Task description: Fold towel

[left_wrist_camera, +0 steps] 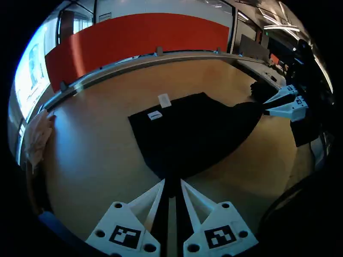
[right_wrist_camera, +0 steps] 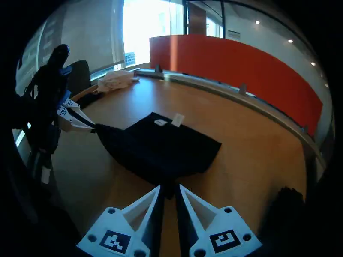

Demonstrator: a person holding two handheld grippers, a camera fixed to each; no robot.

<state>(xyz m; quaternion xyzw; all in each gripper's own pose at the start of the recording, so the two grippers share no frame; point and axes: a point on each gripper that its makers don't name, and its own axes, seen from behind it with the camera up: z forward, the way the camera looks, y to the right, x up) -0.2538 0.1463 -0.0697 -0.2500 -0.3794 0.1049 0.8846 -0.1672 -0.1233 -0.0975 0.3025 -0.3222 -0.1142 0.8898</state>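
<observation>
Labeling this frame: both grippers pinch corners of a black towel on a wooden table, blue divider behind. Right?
Not quite: the divider is red, not blue, as the right gripper view shows. The rest holds: left gripper and right gripper each pinch a corner of the black towel on the wooden table.

The towel [left_wrist_camera: 193,132] lies on the table [left_wrist_camera: 98,150], left gripper [left_wrist_camera: 172,188] and right gripper [right_wrist_camera: 169,190] at its near corners, a partition [left_wrist_camera: 137,38] behind it, a crumpled cloth [left_wrist_camera: 37,135] well apart at the table's edge.
</observation>
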